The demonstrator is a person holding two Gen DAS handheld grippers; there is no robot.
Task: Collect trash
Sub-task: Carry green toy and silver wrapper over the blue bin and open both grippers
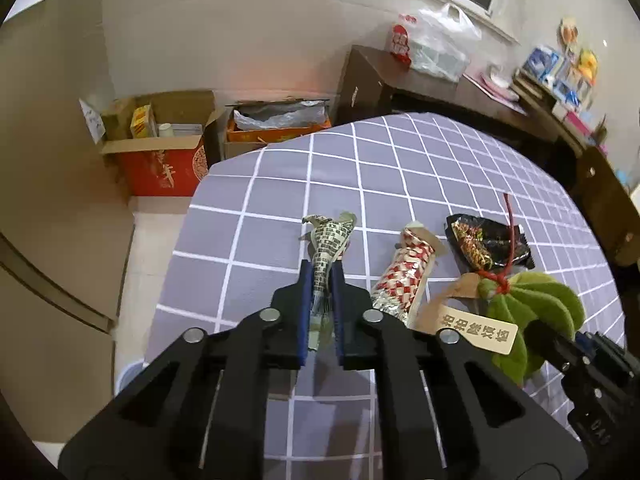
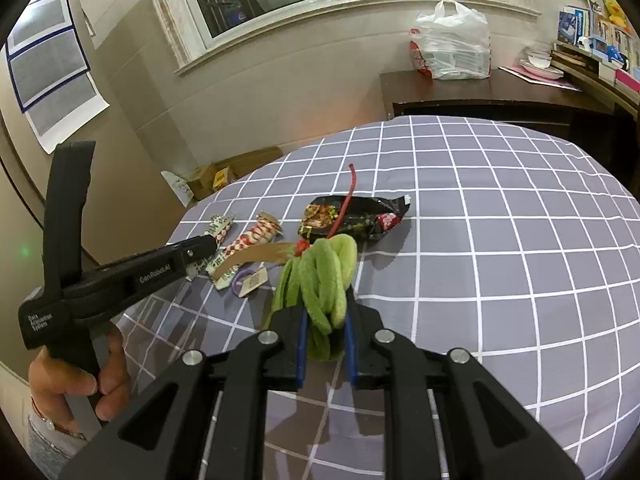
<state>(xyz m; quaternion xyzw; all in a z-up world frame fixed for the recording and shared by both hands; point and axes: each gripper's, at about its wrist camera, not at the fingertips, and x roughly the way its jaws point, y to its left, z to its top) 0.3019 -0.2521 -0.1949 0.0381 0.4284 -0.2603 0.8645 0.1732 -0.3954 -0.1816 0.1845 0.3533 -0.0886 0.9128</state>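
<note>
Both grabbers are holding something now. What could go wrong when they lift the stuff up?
The right gripper pinches the green felt ornament, whose red cord lies across the black snack wrapper, so the wrapper might drag along. The left gripper holds only the green checkered wrapper's thin tail, which might slip out.

The left gripper (image 2: 208, 246), seen at nine o'clock in the right wrist view, carries "GenRobot.AI" in white on its arm. Its handle block (image 2: 42, 322), toward eight o'clock, reads "Data Acquisition System". A beige tag (image 1: 476, 330) at four o'clock in the left wrist view bears dark Chinese characters, too distorted to make out. Print on the wrappers and boxes is illegible.
</note>
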